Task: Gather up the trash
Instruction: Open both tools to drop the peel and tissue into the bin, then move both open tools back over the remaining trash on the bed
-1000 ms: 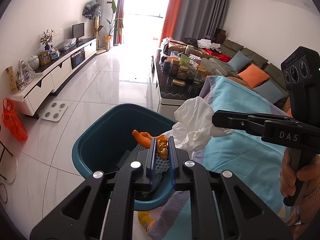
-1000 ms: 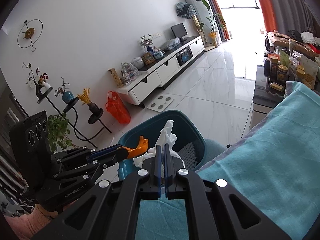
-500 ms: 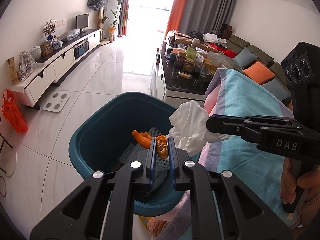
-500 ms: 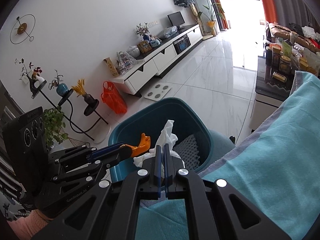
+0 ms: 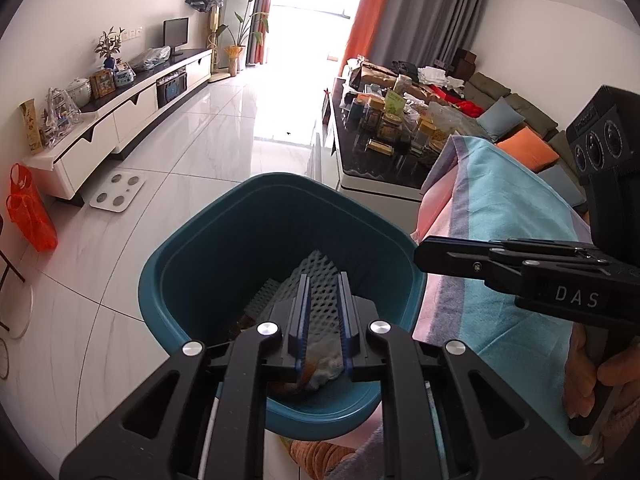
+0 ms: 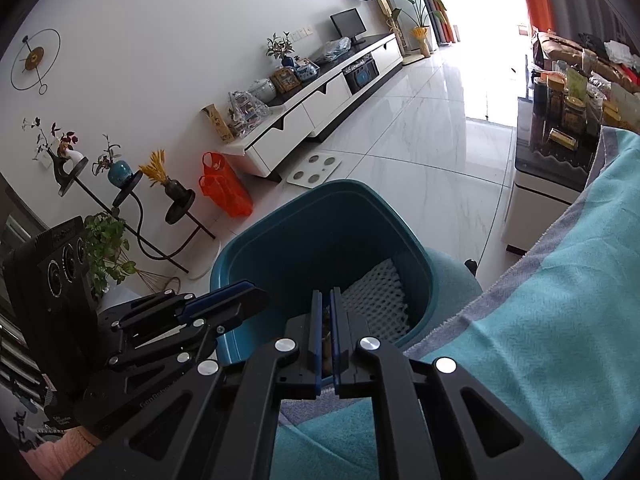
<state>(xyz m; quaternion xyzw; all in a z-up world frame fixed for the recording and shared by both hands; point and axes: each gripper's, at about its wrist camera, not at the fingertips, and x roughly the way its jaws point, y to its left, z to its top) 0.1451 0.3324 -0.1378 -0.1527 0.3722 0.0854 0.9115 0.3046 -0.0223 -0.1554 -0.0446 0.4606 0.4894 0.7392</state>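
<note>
A: So how far along is the trash collecting?

B: Fairly far, I judge. The teal bin (image 5: 224, 248) stands on the floor at the edge of the bed (image 5: 516, 216), and rubbish lies in its bottom: a white foam net (image 5: 320, 284), a crumpled white tissue (image 5: 326, 362) and something orange-brown beside it that I cannot make out well.

A: And the hand-held grippers?

B: Both hang over the bin's mouth, pointing down into it. The left hand-held gripper (image 5: 323, 312) has its jaws a little apart and opening; nothing sits between the pads, the tissue only shows through the gap from below. The right hand-held gripper (image 6: 325, 332) is all but closed, a thin slit between its blue pads, and it carries nothing either.

A: So both are empty?

B: Yes, as far as I can see. Whatever was to go in at this spot seems to be in.

A: What is left?

B: Hard to say. The visible stretch of the blue bedcover shows no loose trash. The cluttered dark desk (image 5: 372, 164) beyond the bin's far rim holds jars and packets, but whether any of that counts as trash I cannot tell.
</note>
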